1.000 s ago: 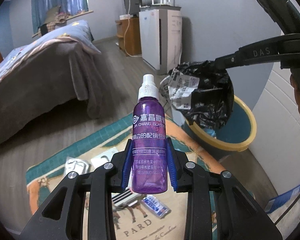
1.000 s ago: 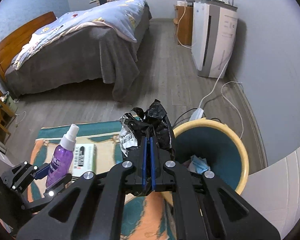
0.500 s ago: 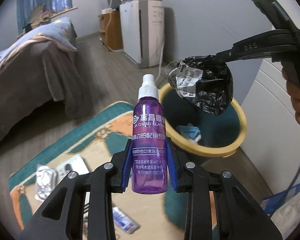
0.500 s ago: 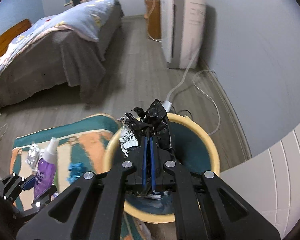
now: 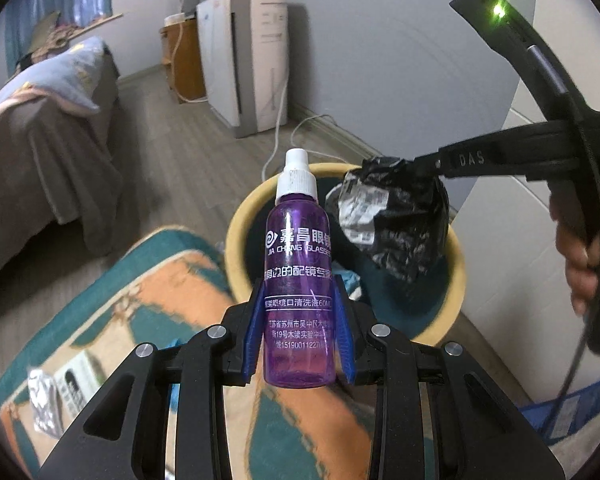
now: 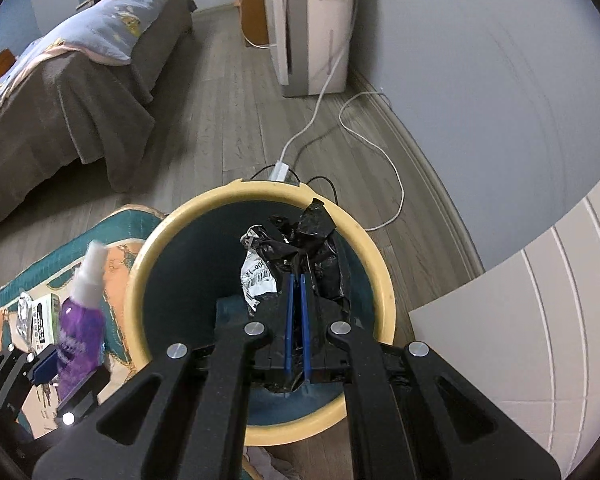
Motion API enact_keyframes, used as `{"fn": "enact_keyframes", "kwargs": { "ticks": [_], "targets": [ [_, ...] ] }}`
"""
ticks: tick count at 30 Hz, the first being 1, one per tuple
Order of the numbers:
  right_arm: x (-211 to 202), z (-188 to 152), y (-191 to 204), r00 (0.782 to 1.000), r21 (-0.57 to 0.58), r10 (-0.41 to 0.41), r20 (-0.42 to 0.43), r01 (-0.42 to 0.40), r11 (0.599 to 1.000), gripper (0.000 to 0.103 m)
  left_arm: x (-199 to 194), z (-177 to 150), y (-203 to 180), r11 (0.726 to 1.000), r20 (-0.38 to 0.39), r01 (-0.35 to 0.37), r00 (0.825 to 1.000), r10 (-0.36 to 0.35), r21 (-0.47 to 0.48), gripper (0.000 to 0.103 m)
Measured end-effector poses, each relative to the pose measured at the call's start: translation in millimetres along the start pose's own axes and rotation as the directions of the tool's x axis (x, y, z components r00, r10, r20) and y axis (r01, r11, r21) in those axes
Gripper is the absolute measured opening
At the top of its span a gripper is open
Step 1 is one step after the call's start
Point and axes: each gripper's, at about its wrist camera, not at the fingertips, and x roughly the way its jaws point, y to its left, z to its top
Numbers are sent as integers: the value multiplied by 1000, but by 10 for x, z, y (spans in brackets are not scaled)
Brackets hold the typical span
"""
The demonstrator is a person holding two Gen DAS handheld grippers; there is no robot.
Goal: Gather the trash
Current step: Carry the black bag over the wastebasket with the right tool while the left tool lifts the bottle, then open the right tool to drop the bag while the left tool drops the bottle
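Your left gripper point(image 5: 299, 344) clamps the purple spray bottle point(image 5: 298, 288) upright beside the bin point(image 6: 148, 256), while your right gripper point(image 6: 295, 304) pinches the crumpled black bag point(image 6: 300, 264) over its mouth.

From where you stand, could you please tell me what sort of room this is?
Most likely a bedroom: a bed with a grey blanket and pale blue quilt, a patterned teal-and-orange rug, and grey wood-plank flooring.

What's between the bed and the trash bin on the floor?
Only bare wood floor separates the bed from the trash bin, with the rug corner alongside; the right wrist view shows it.
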Motion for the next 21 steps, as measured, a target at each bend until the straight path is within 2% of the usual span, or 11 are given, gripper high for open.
{"fn": "enact_keyframes", "kwargs": {
  "ticks": [6,8,10,13,14,15,16,18,21],
  "targets": [
    [32,11,-74,1000,39,14,-2,-14,999,3,255,93,-154,998,-4,-10,1000,10,69,35],
    [55,3,-83,1000,43,20,-9,-20,999,4,317,90,-171,997,-13,-12,1000,13,75,41],
    [90,4,-84,999,43,29,-21,-28,999,4,305,77,-148,997,-1,-27,1000,27,67,62],
    [118,7,-65,999,44,41,-30,-39,998,7,247,72,-81,998,19,-45,999,44,33,82],
    [125,4,-57,998,47,47,-35,-45,998,9,223,81,-41,998,25,-57,998,56,17,84],
    [127,3,-49,998,47,49,-38,-47,998,14,204,76,-14,998,29,-66,997,65,7,92],
    [119,3,-42,998,44,49,-37,-47,998,18,172,67,23,996,35,-83,996,83,-10,94],
    [81,10,-26,999,38,41,-24,-40,998,41,108,45,84,996,37,-87,995,89,-35,95],
    [9,17,-31,1000,41,31,-3,-31,999,63,-23,-16,160,993,42,-103,994,106,-61,95]
  ]
}}
